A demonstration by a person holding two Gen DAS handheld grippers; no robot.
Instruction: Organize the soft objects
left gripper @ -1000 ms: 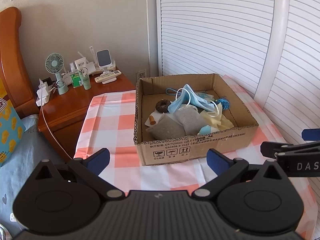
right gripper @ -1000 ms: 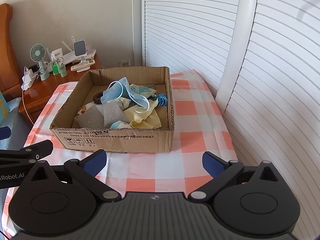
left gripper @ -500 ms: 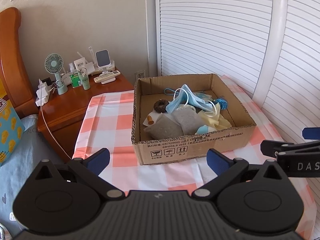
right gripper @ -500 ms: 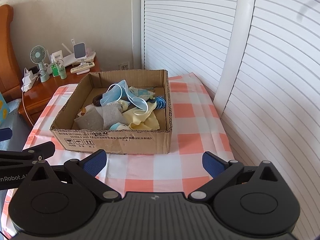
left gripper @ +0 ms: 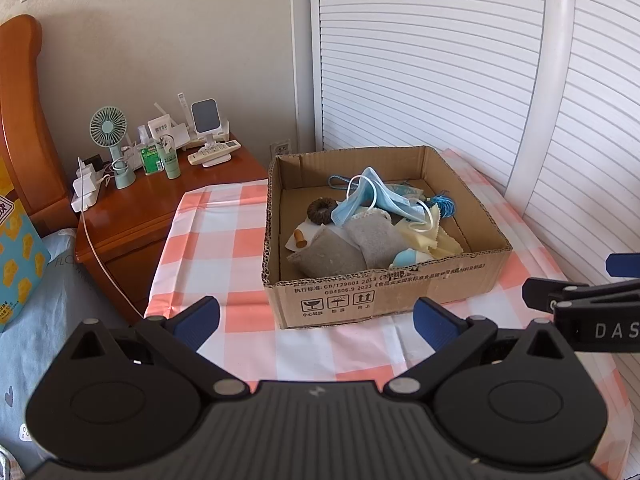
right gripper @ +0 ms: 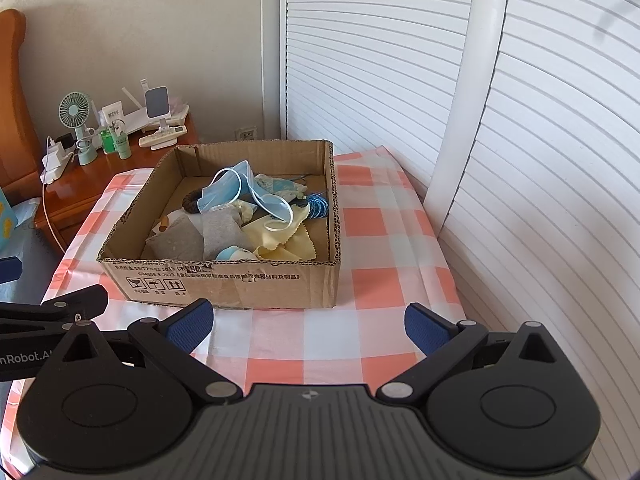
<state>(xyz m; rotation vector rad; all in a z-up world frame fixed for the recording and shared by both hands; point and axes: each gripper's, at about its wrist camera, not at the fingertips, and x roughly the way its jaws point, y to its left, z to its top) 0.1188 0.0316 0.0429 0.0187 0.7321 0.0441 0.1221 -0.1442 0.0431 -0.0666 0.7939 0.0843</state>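
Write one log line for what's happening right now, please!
left gripper: open, empty | right gripper: open, empty | cardboard box: soft objects untouched | stage: pre-grasp

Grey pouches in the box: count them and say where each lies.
2. One grey pouch lies at the front left of the cardboard box; the other beside it, toward the middle. More may be buried.

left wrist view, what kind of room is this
Most likely a bedroom: a wooden headboard beside a bedside cabinet with a small fan, and white slatted wardrobe doors behind.
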